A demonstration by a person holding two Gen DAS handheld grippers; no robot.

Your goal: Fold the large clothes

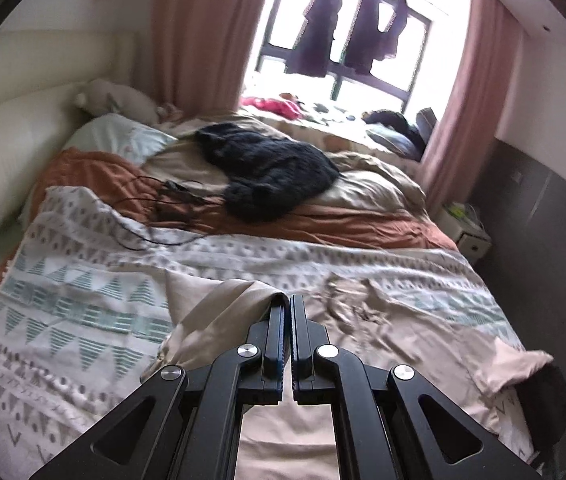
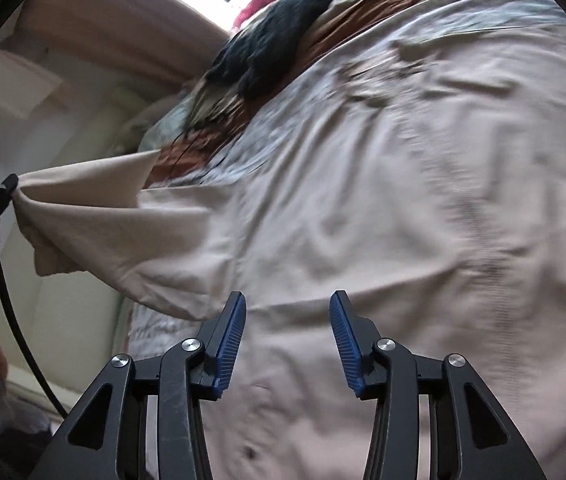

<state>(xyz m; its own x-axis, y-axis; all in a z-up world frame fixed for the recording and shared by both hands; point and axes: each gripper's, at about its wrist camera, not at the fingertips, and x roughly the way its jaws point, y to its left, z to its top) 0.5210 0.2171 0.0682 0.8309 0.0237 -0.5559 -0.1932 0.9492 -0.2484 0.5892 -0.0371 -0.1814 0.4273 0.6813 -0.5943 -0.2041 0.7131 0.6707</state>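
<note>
A large beige garment lies spread on the bed over a patterned blanket. My left gripper is shut on a corner of the beige garment and holds it lifted above the bed. In the right wrist view the left gripper shows at the left edge, pulling the garment's corner up and sideways. My right gripper is open and empty, just above the middle of the beige garment, with blue pads apart.
A black fuzzy garment and black cables lie on the rust-coloured sheet farther up the bed. Pillows sit at the headboard. A window with hanging dark clothes is beyond. A white nightstand stands on the right.
</note>
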